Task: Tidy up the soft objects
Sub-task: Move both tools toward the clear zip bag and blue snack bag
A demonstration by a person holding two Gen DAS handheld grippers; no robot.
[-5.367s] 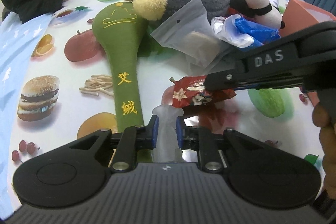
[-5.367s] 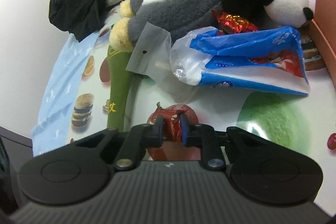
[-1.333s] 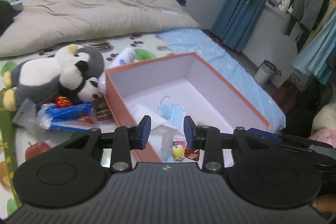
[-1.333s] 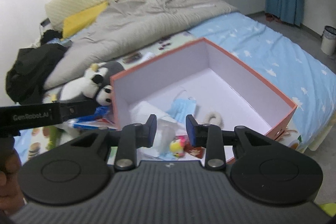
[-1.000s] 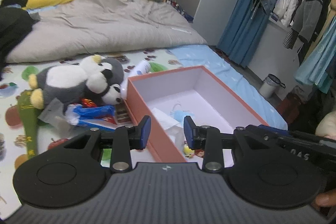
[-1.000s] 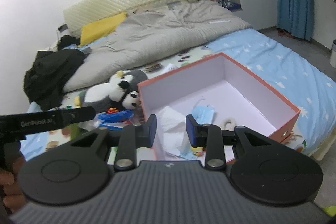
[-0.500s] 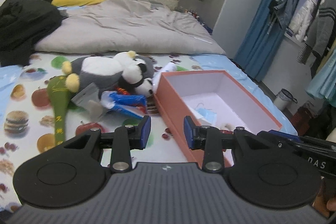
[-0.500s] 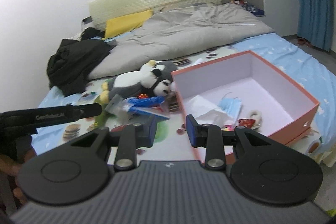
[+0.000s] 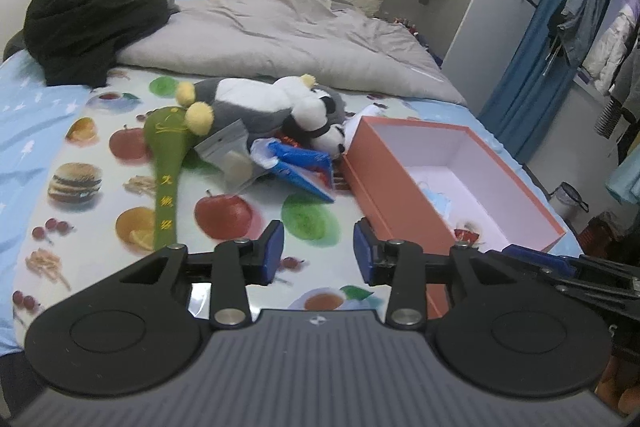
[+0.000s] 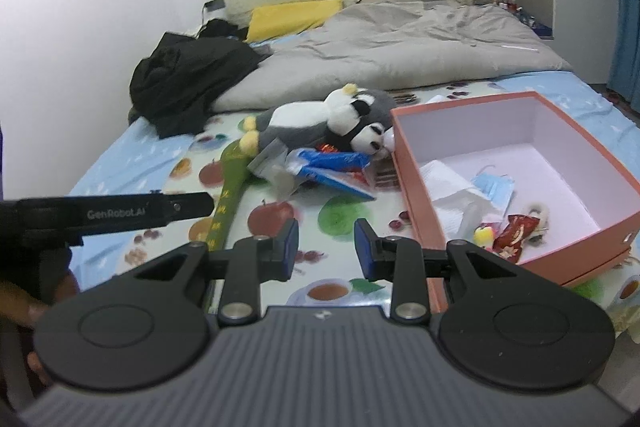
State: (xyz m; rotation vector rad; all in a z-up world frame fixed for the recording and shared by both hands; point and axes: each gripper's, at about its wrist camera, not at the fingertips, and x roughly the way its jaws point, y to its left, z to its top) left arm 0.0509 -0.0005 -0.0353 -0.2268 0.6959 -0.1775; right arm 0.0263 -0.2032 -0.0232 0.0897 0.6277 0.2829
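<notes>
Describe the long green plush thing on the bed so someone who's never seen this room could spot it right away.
Start at the open orange box on the fruit-print sheet, then look past the penguin plush lying beside it. The green plush stick lies flat by the penguin's yellow feet, its handle pointing toward the camera. It alone is long, paddle-shaped and olive green, with yellow embroidered characters.

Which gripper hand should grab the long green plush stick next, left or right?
Probably the left. Both the left gripper and right gripper are open and empty, but the green plush stick lies on the left of the pile, far from the orange box on the right.
</notes>
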